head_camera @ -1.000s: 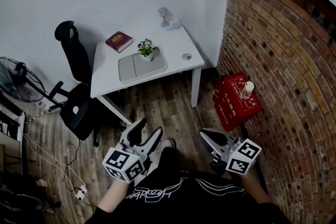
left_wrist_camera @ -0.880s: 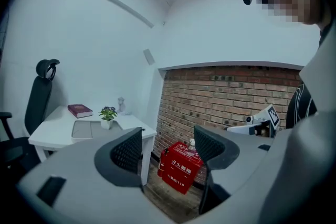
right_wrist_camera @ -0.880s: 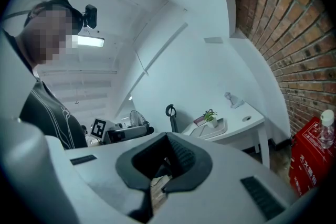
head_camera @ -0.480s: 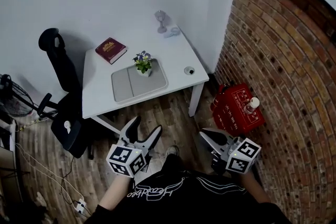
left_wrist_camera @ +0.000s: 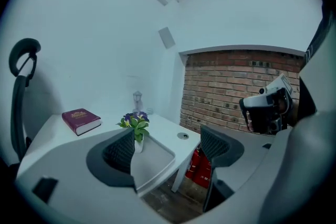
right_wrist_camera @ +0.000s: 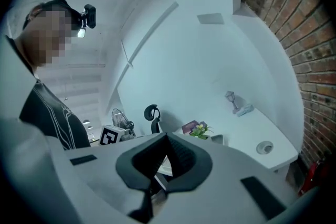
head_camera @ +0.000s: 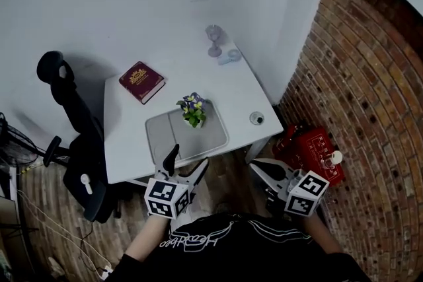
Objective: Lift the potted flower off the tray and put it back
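The potted flower (head_camera: 193, 110), purple blooms in a small white pot, stands at the back right of the grey tray (head_camera: 178, 140) on the white table (head_camera: 125, 142). My left gripper (head_camera: 187, 160) hovers just short of the table's front edge, below the tray; its jaws are opening and nothing is between them. In the left gripper view the flower (left_wrist_camera: 135, 122) and tray (left_wrist_camera: 155, 157) show ahead past the left gripper (left_wrist_camera: 167, 134). My right gripper (head_camera: 258, 167) is off the table's front right corner, jaws together and empty. The right gripper (right_wrist_camera: 166, 137) sees the flower (right_wrist_camera: 200, 130) far off.
A dark red book (head_camera: 141, 81) lies at the table's back left, a glass goblet (head_camera: 213, 39) at the back, a round cable hole (head_camera: 256, 118) near the right edge. A black chair (head_camera: 73, 135) stands left, a red crate (head_camera: 314, 152) by the brick wall (head_camera: 370, 89).
The person has walked up to the table, which now fills more of the head view. Both grippers have come close to its front edge. The left jaws have spread wider.
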Tool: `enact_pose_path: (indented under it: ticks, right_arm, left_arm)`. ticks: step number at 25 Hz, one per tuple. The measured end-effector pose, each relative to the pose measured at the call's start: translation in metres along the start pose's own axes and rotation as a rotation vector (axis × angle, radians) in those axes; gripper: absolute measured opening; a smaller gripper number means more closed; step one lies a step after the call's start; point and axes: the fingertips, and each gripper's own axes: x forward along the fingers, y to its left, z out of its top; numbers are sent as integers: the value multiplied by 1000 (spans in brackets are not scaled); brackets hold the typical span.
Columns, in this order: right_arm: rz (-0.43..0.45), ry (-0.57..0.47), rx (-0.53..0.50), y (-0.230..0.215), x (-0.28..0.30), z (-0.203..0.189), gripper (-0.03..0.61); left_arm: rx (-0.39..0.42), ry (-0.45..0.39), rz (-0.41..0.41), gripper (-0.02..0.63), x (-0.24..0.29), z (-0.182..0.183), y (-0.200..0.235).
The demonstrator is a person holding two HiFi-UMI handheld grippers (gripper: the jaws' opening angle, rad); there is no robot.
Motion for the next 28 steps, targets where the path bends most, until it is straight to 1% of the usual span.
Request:
enact_pose_path:
  ticks: [3,6,12,15,24,28]
  right_arm:
    - [4,4,-15,-9,23,8,0]
    - [4,32,-23,-15,35,6,0]
    - [-23,52,9,-36,42,-1,-1]
    - [-23,59,16,-45,47,0,0]
    - [-3,55,19,-73,73,19,0]
    - [2,58,13,-86,82,30,0]
  left_arm:
    - [23,6,1,382,24,-1,23]
    - [24,36,14,382,45,-10,41]
    - [73,103,48,382,83,-30,67]
    - [63,126,57,382,98,-39,76]
    - [58,212,91,382,137,-58,106]
    - [41,236,77,382,155,-64,111]
